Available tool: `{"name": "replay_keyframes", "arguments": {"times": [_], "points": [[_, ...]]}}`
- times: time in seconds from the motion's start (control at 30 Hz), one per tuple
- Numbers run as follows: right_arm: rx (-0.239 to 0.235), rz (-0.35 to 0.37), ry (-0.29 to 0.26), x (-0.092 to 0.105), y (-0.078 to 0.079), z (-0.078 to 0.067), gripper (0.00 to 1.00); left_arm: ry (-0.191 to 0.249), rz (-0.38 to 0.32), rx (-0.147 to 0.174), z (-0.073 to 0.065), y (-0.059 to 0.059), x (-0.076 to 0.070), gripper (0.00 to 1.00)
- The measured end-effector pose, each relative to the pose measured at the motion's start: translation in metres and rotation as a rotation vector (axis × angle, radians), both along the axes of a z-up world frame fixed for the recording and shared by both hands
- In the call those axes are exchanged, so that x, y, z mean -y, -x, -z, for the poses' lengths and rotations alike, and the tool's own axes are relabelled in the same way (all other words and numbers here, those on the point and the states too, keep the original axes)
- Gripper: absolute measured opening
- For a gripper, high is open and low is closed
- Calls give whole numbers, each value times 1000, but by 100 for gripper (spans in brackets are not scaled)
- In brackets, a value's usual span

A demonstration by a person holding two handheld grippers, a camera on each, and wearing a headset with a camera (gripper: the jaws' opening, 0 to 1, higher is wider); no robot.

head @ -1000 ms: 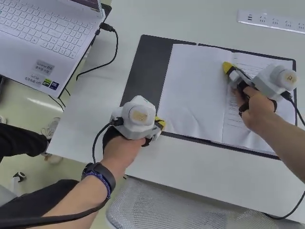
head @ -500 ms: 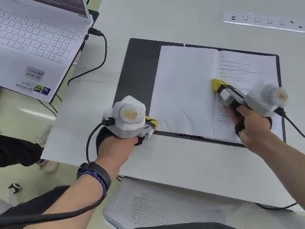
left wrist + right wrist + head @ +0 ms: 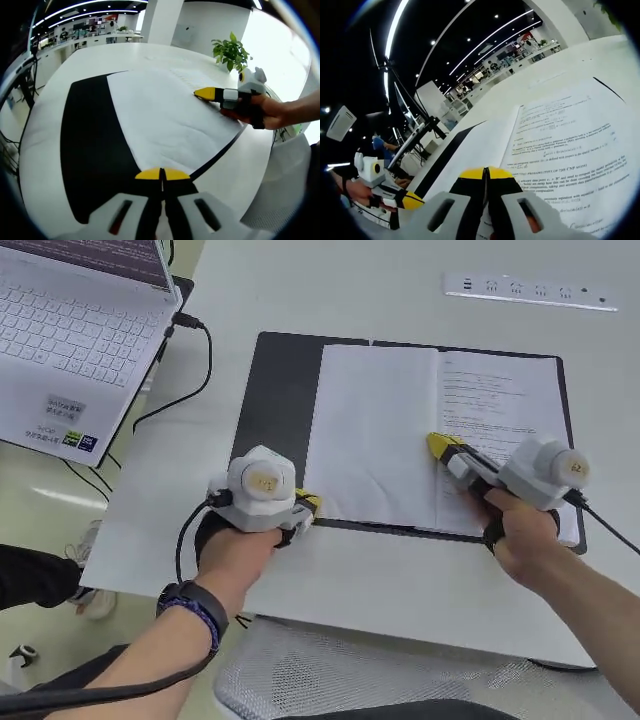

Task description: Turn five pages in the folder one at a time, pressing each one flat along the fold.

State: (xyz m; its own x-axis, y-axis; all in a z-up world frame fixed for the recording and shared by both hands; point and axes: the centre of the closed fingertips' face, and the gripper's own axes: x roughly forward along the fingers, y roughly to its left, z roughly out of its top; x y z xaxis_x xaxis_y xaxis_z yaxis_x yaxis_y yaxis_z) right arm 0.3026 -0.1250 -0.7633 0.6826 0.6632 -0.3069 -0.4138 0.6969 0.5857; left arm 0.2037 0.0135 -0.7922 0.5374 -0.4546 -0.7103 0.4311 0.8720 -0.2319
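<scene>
Right tool [image 3: 437,443], jaws together, presses beside the fold of the open folder [image 3: 275,400] on the desk [image 3: 400,280]. Left tool [image 3: 308,502] (also closed) rests at its near edge. One page [image 3: 370,430] lies turned left; how many are left to turn I cannot tell.

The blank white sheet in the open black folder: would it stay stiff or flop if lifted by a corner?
Probably floppy: the blank white sheet looks thin, with faint ripples in the left gripper view. Likely light, so a push might crease it. Held at the black folder's fold, it should pivot rather than slide.
</scene>
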Motion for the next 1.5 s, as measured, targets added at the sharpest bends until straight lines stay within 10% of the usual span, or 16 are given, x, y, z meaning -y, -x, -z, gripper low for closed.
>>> {"name": "replay_keyframes", "arguments": {"times": [0.4,1.5], "points": [[-28,-75,27,-3,43,2,0,-5,21,7,-1,1,0,0],[-100,-38,106,9,96,18,0,-21,20,1,-2,3,1,0]]}}
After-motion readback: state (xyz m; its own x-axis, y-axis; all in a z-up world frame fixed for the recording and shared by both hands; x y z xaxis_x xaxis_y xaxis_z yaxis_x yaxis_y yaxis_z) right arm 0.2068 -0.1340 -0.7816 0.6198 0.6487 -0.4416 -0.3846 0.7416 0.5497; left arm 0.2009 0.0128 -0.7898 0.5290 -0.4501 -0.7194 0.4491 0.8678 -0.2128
